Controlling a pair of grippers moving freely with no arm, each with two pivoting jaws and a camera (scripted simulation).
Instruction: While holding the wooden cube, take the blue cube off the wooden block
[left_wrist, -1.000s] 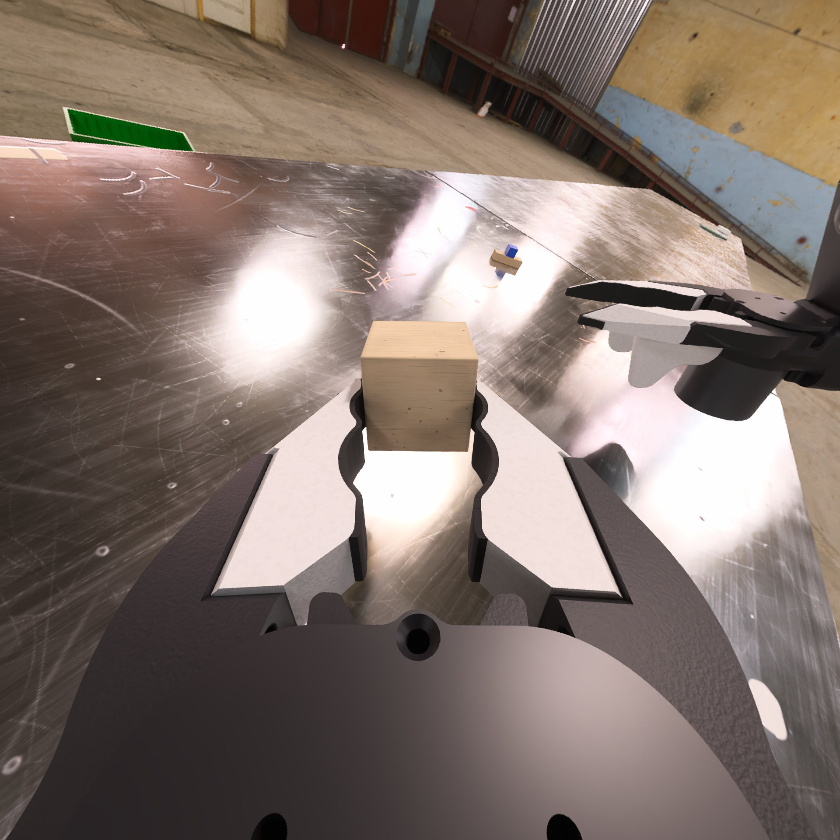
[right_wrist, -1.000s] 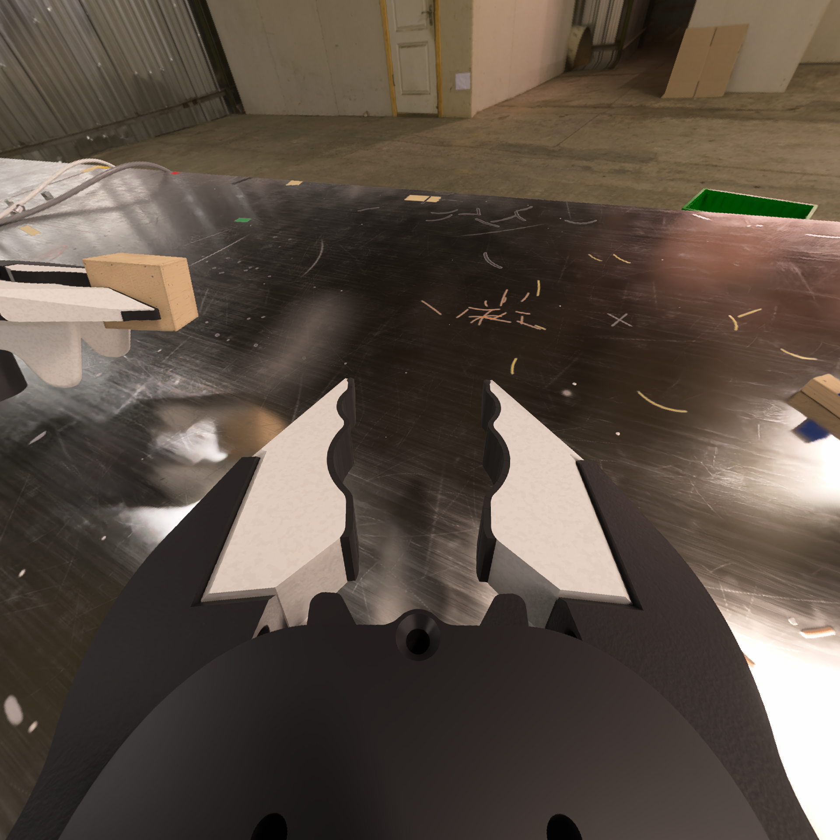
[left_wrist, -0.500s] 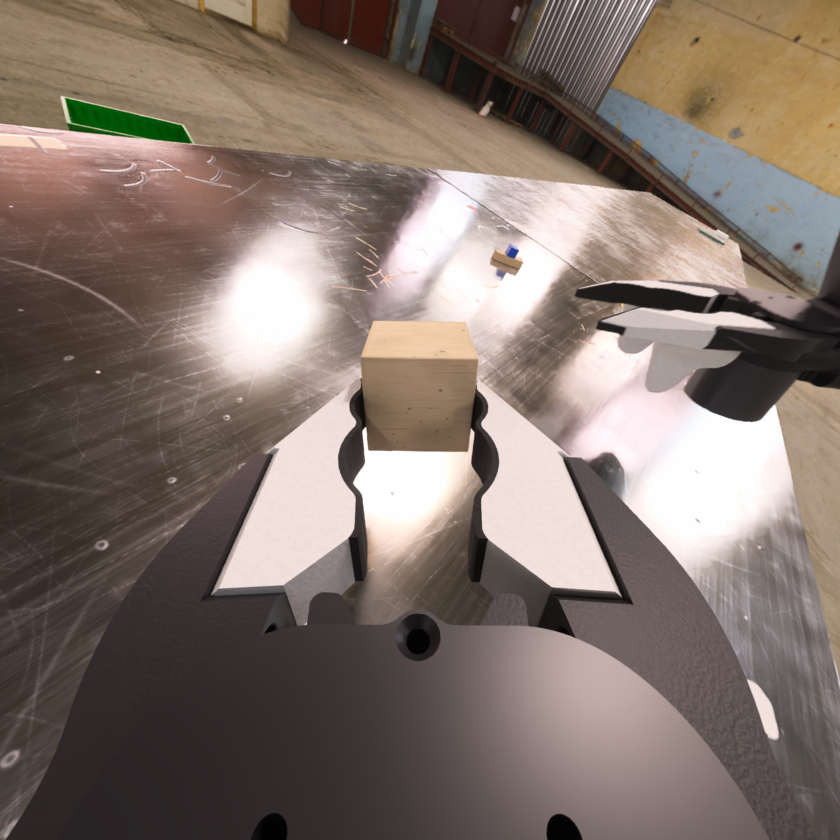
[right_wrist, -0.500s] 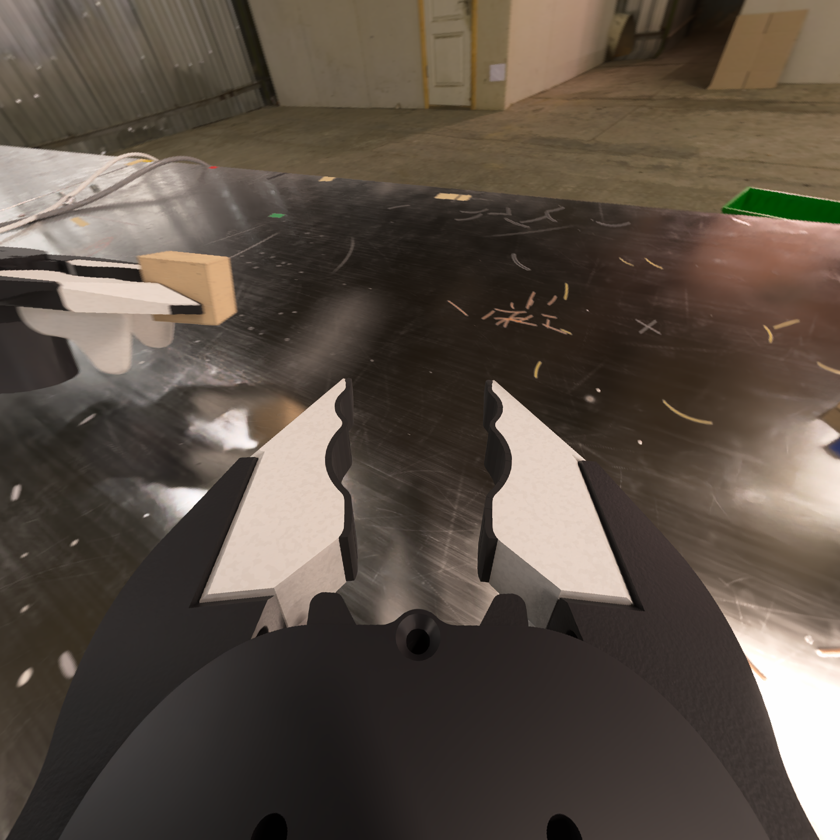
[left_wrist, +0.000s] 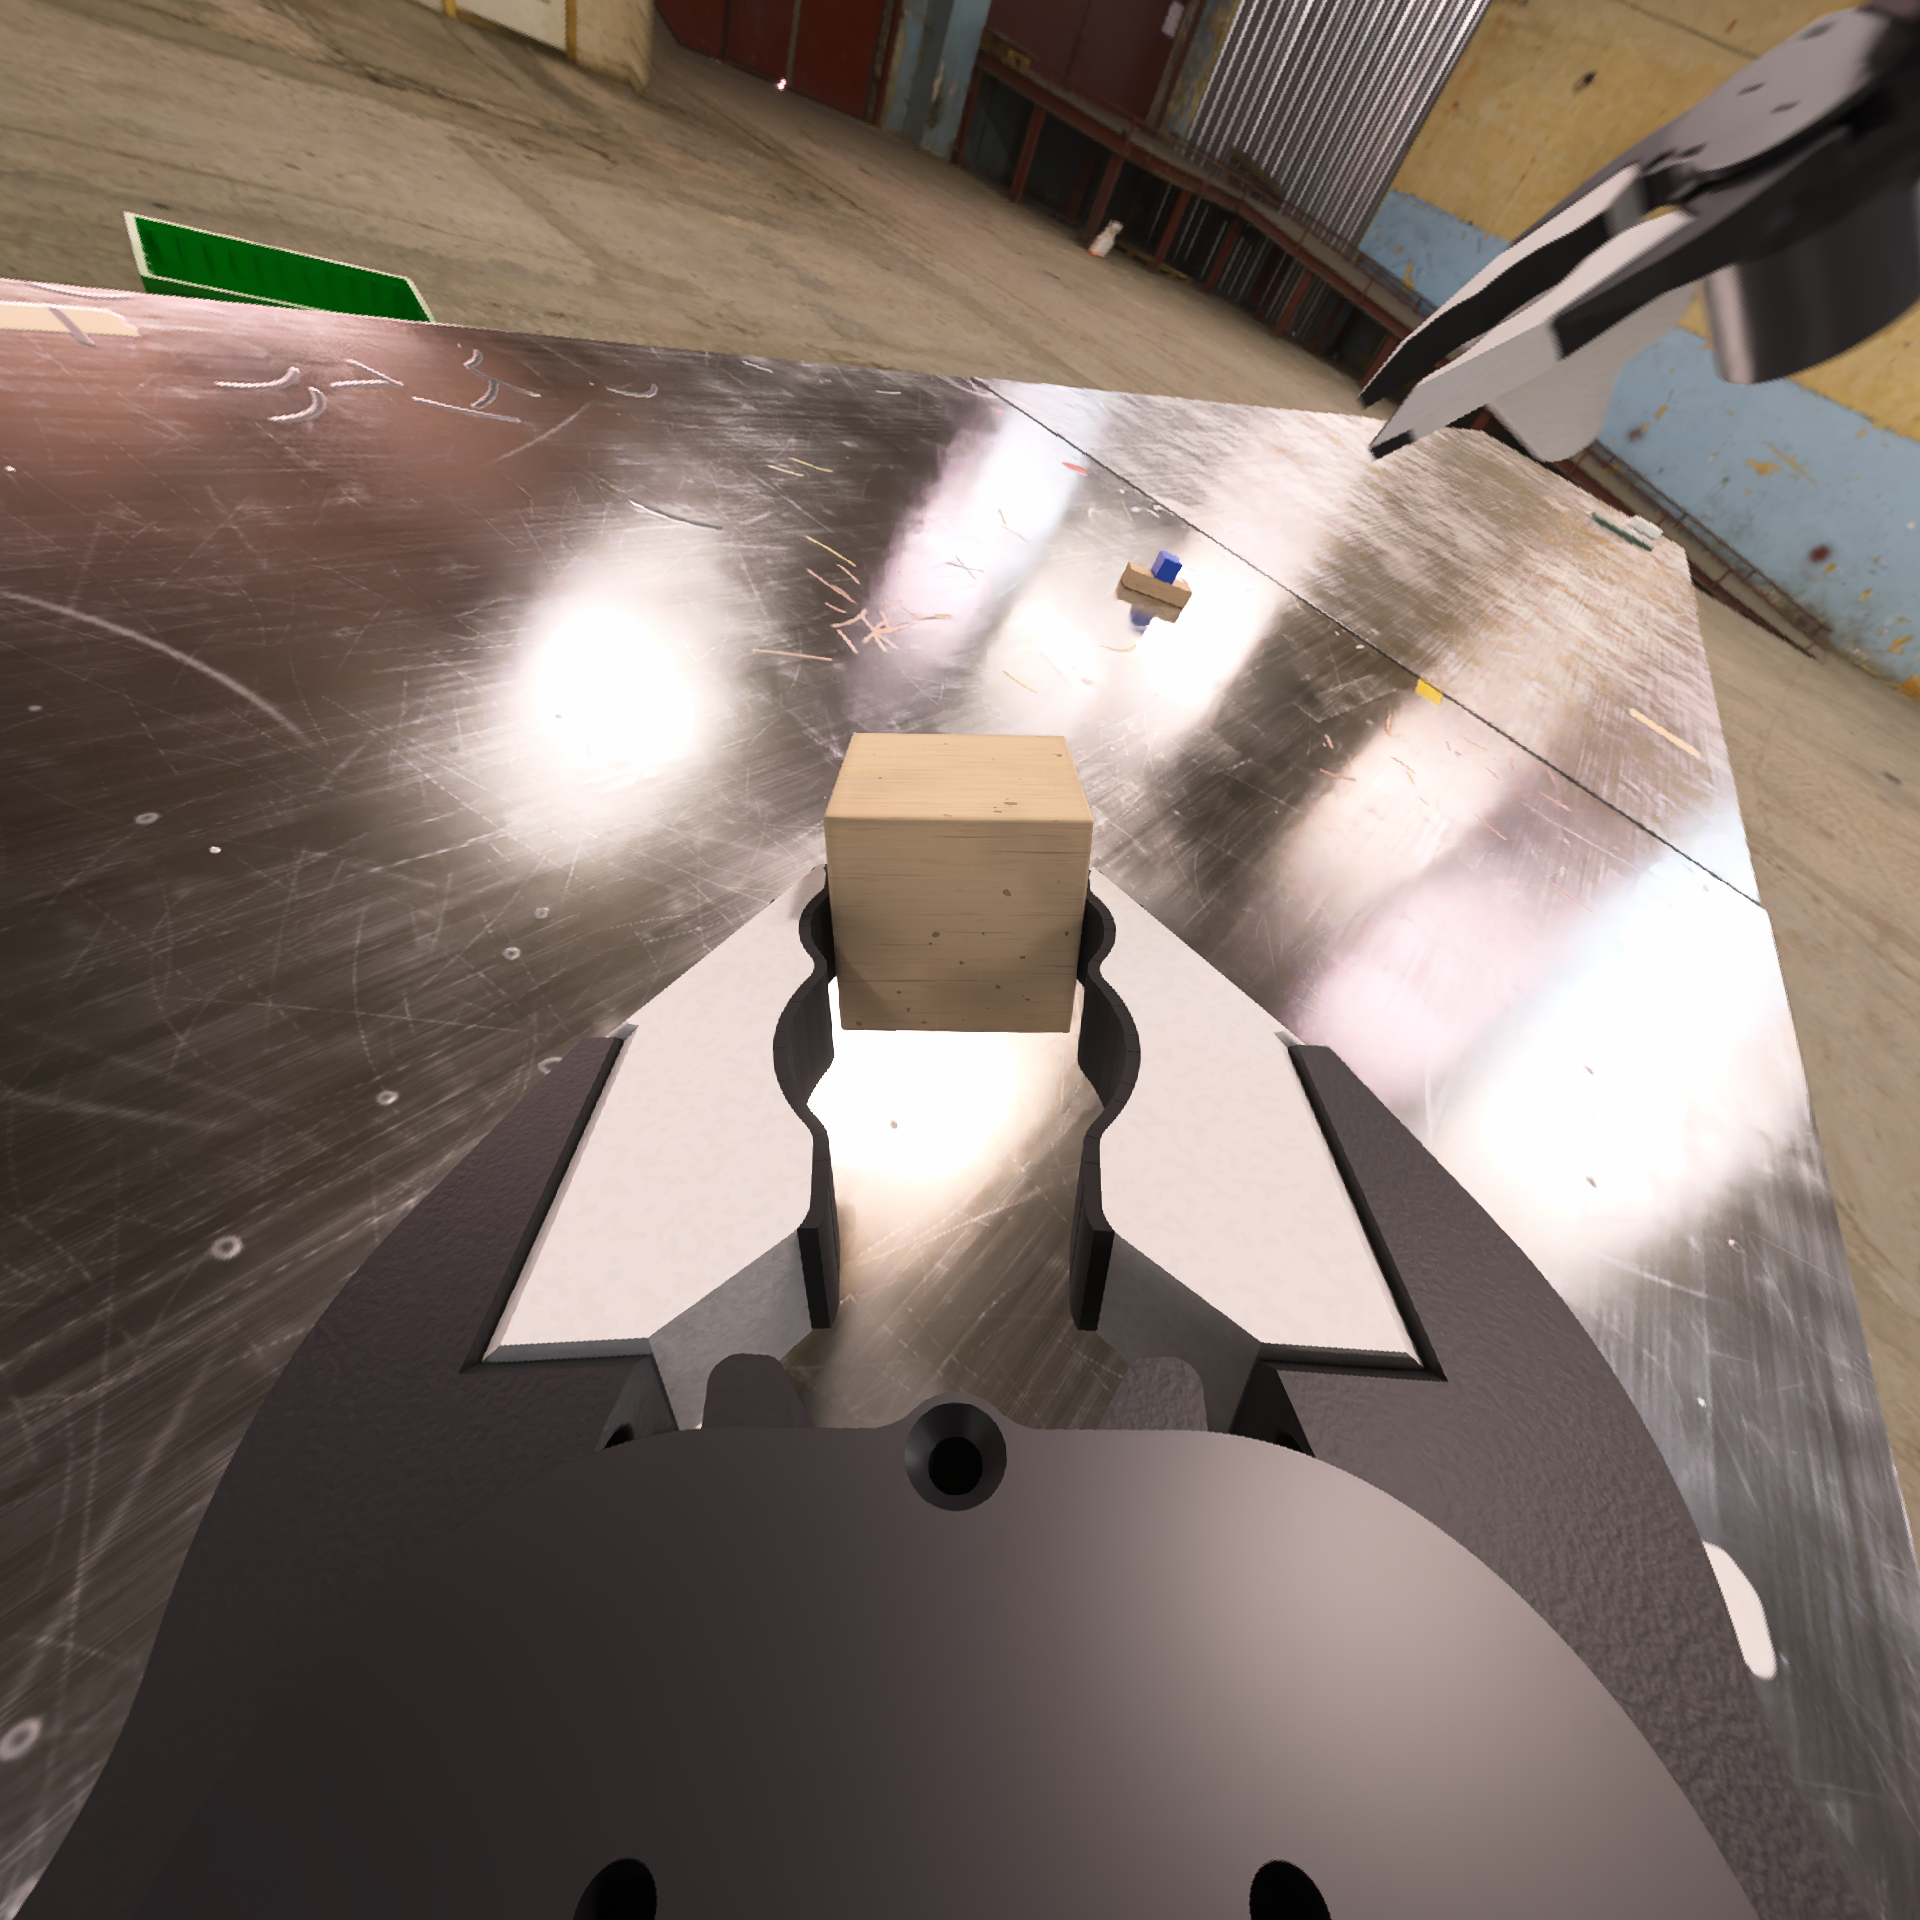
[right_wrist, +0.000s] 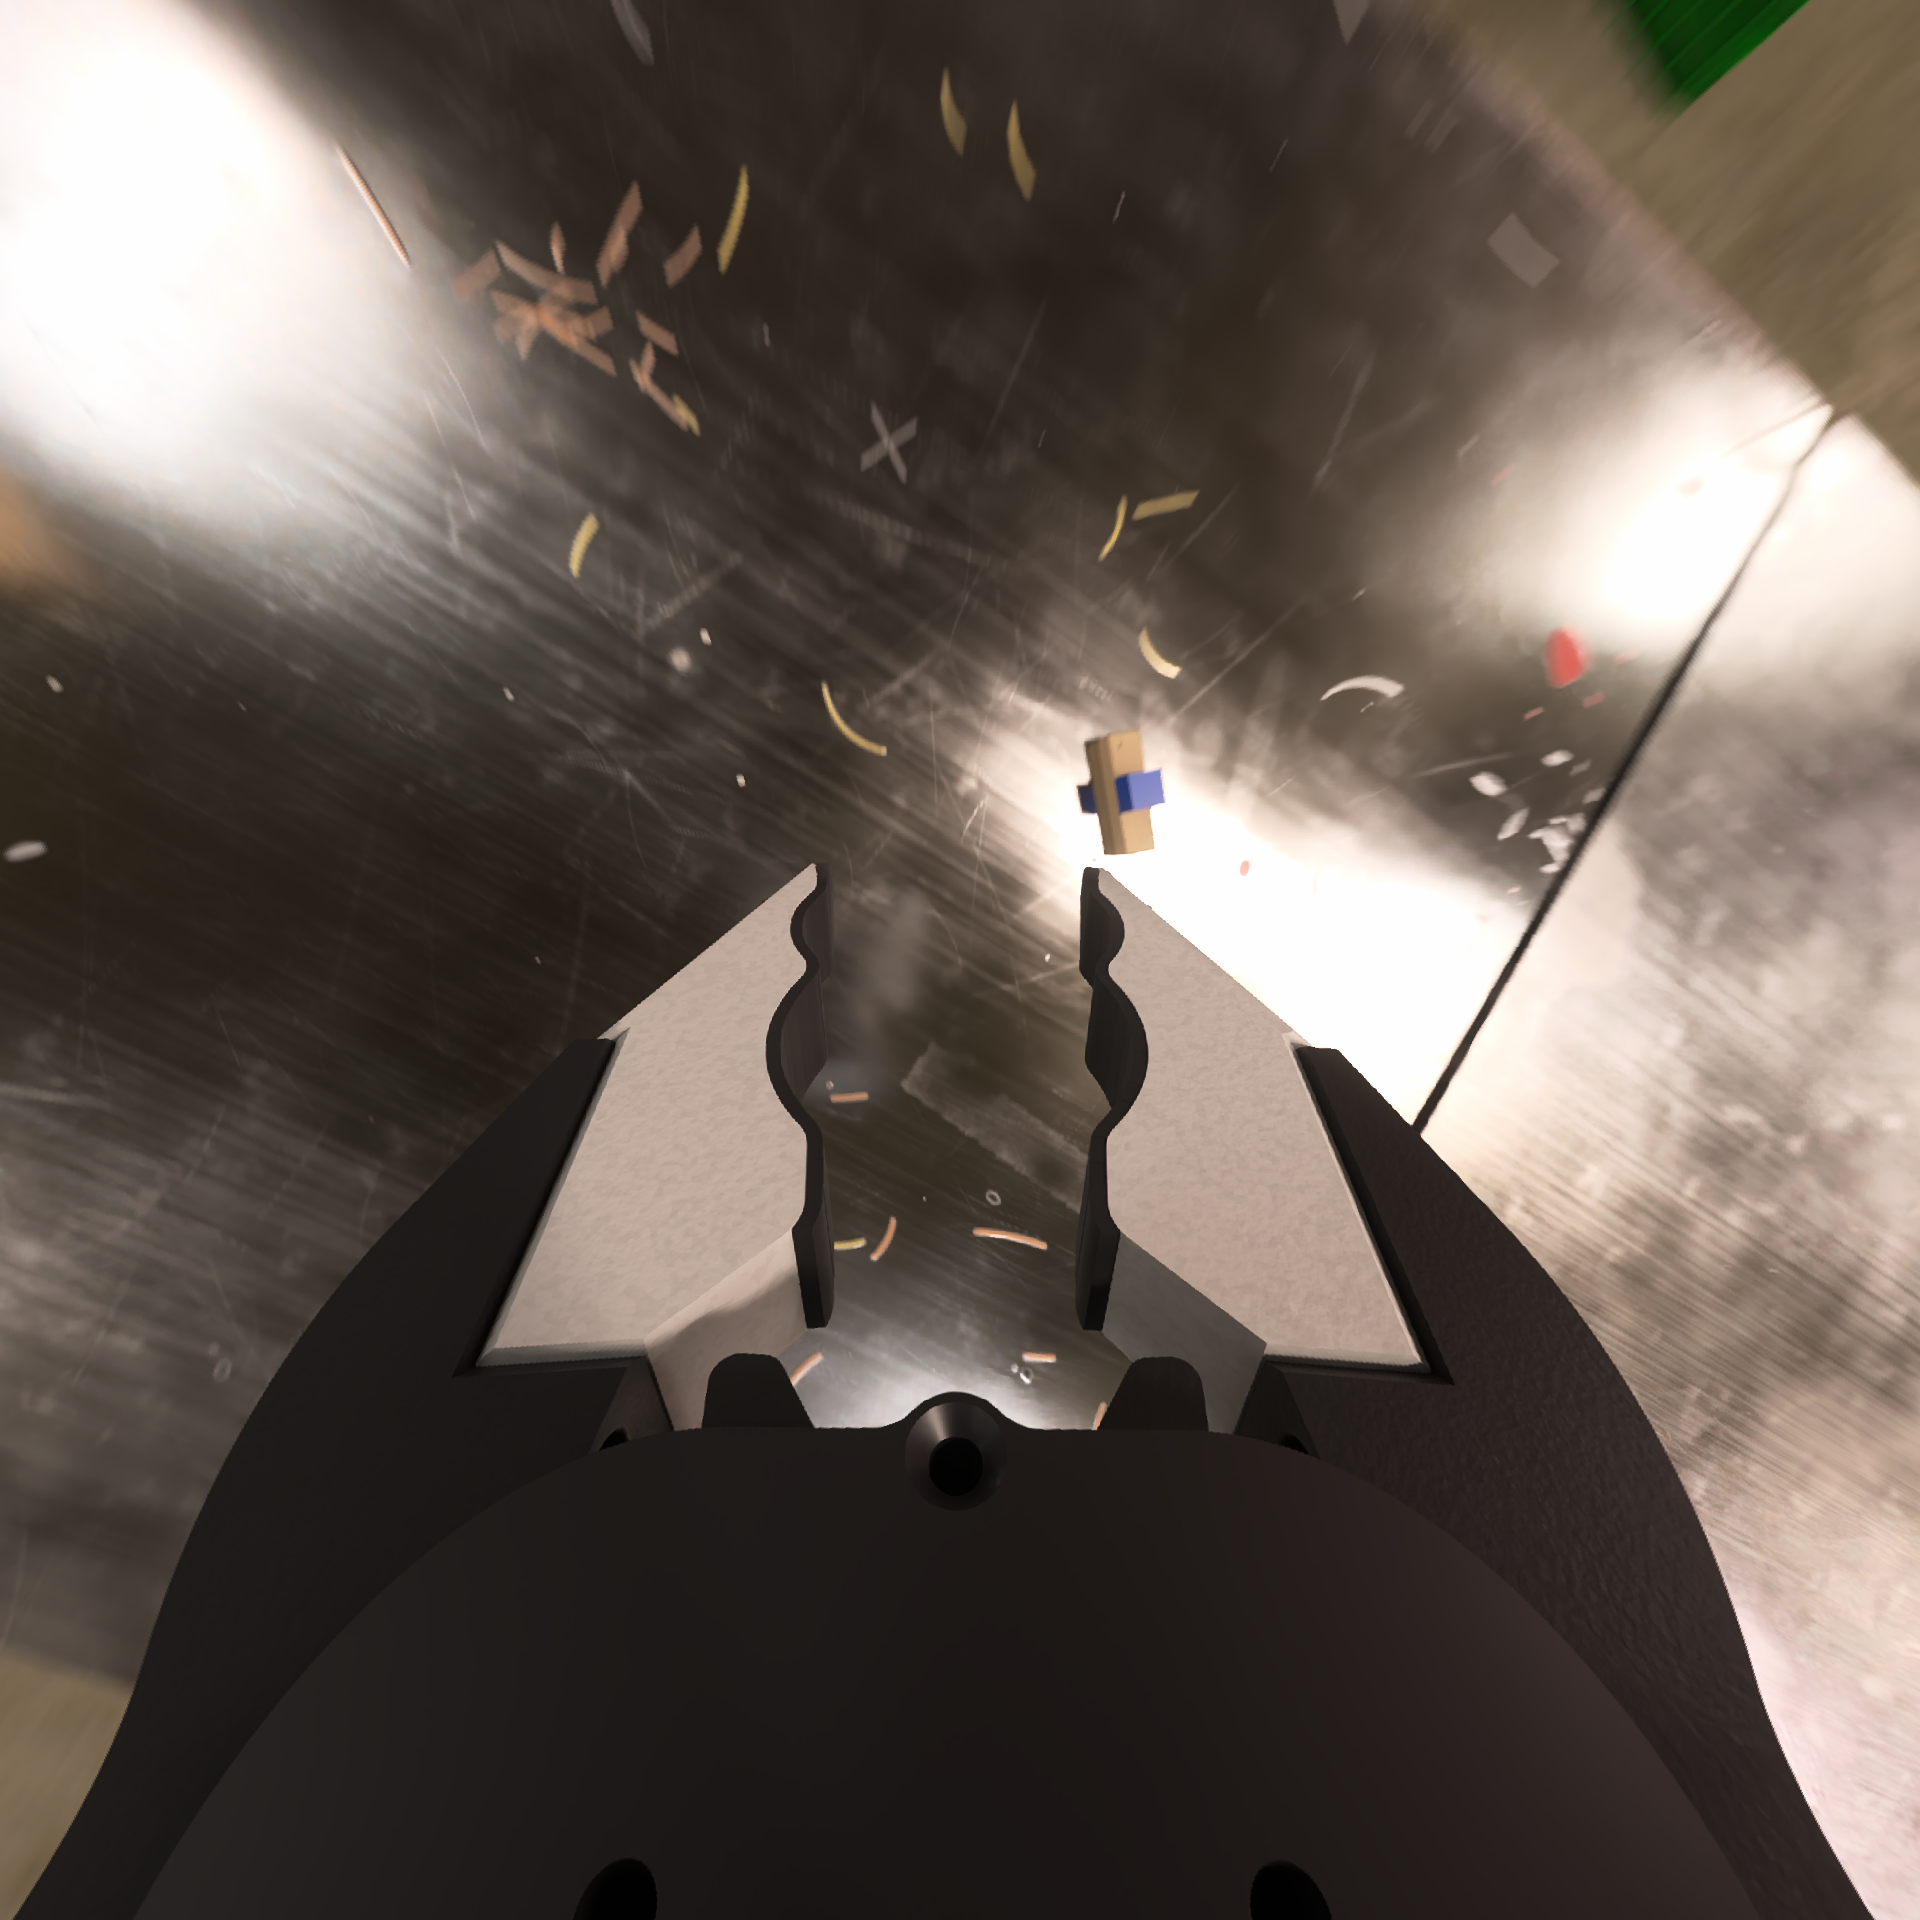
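Note:
My left gripper (left_wrist: 956, 896) is shut on the wooden cube (left_wrist: 956, 883) and holds it above the metal table (left_wrist: 312, 831). Far ahead, the small blue cube (left_wrist: 1167, 566) sits on the flat wooden block (left_wrist: 1151, 594). My right gripper (left_wrist: 1387, 416) shows at the upper right of the left wrist view, raised and tilted down toward the table. In the right wrist view the right gripper (right_wrist: 951, 883) is open and empty, high over the table. The wooden block (right_wrist: 1120, 821) with the blue cube (right_wrist: 1145, 788) lies just beyond its right fingertip, far below.
A green bin (left_wrist: 270, 275) stands on the floor past the table's far left edge. A thin seam (right_wrist: 1610, 800) crosses the table right of the block. Scratches and small shavings (right_wrist: 561, 312) mark the shiny table (right_wrist: 416, 935).
My right gripper has risen, rolled and turned from level to pointing down at the block with the blue cube. My left gripper keeps the wooden cube and has barely moved.

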